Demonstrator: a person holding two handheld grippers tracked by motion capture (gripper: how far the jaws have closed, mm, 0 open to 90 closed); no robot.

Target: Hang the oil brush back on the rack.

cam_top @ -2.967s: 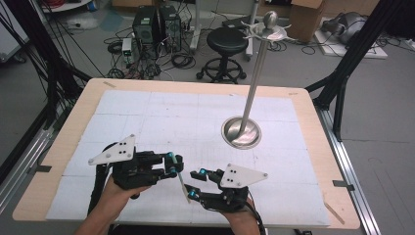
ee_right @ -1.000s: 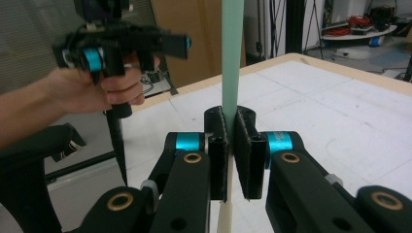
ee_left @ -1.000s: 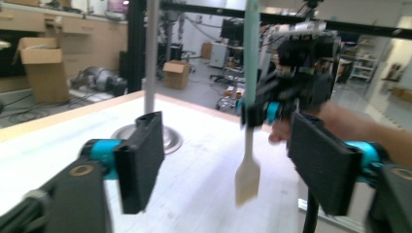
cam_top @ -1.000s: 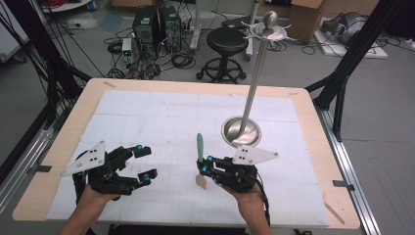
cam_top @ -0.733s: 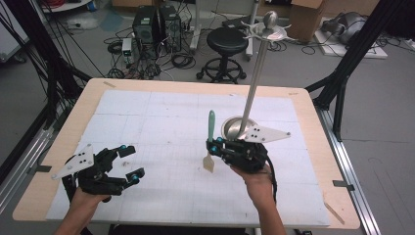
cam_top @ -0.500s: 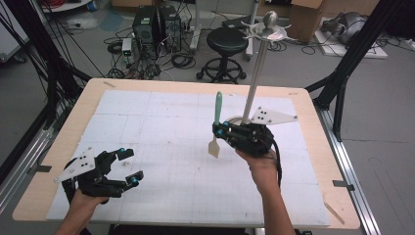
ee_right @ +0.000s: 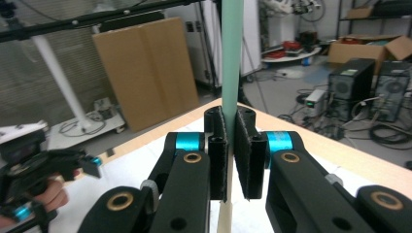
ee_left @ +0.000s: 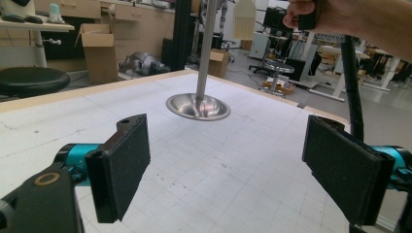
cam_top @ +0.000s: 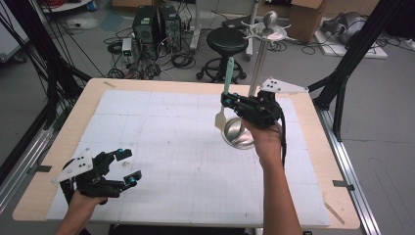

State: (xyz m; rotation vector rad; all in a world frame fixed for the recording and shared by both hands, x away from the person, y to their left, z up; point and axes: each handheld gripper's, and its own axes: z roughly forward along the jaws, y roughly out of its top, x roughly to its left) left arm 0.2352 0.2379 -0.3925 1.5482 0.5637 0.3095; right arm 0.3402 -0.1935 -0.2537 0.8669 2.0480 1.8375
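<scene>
A brush with a teal handle (cam_top: pixel 229 73) and a cream head (cam_top: pixel 219 119) stands upright in my right gripper (cam_top: pixel 226 100), which is shut on the handle (ee_right: pixel 230 58). I hold it in the air just left of the pole of a metal stand (cam_top: pixel 258 63) that has hooks at its top. My left gripper (cam_top: pixel 128 165) rests low at the table's front left. Its jaws have just been opening and stand wide apart (ee_left: pixel 233 174) with nothing between them. From there I see the stand's round base (ee_left: pixel 198 106) and the brush head (ee_left: pixel 244 19) above it.
The stand's dish-shaped base (cam_top: pixel 237 133) sits on the white gridded mat (cam_top: pixel 161 127) toward the right. A wooden table edge (cam_top: pixel 93 98) frames the mat. Black frame posts, a stool (cam_top: pixel 230 41) and computer cases stand beyond the far edge.
My right hand has risen and gone toward the far right with the brush, up beside the stand's pole. My left hand slid left and down toward the front corner, jaws wider.
</scene>
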